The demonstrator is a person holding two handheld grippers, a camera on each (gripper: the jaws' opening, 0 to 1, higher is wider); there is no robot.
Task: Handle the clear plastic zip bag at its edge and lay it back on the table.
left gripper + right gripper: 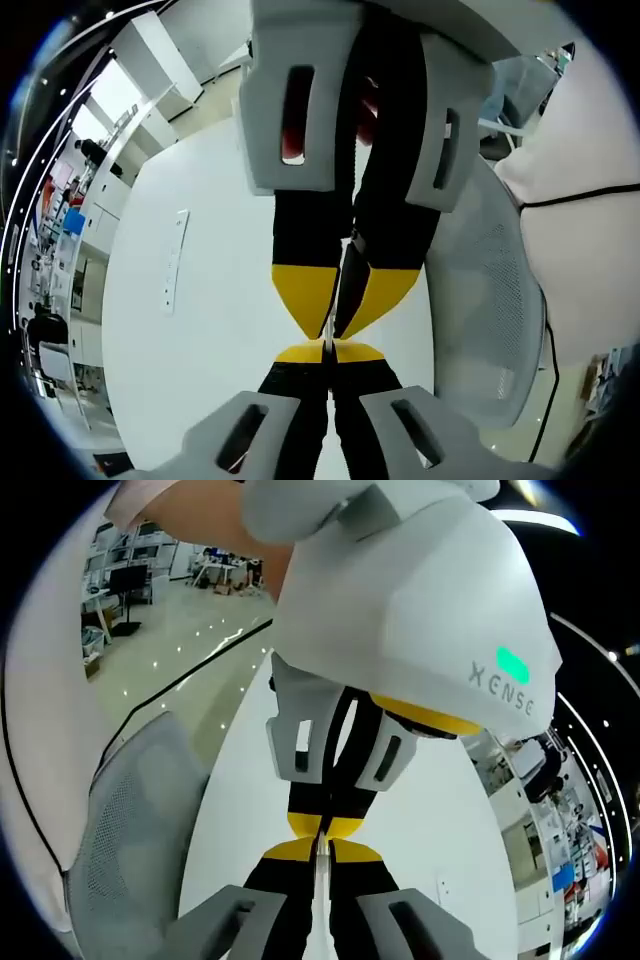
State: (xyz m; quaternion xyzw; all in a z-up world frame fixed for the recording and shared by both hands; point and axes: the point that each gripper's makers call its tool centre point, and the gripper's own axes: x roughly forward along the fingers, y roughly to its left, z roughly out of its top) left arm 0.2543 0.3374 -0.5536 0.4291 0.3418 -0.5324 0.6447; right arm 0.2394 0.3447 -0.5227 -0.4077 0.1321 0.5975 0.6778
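My two grippers meet tip to tip above the white table (pixel 200 330). The left gripper (pixel 327 350) rises from the bottom of the left gripper view, its yellow-tipped jaws pressed together. From above, the right gripper (pixel 336 322) points down at it, jaws closed too. The clear zip bag (pixel 347 262) shows only edge-on, as a thin pale sliver pinched between both pairs of jaws. In the right gripper view the right gripper (pixel 320 852) meets the left gripper (pixel 322 830) under its white housing, with the bag's edge (pixel 320 880) caught between them.
A grey mesh chair (pixel 490 300) stands at the table's edge, with a person in white (pixel 585 190) beside it. A long white strip (pixel 175 260) lies on the table. Shelves and office furniture line the room behind. The chair (pixel 130 830) shows again left of the table (pixel 430 820).
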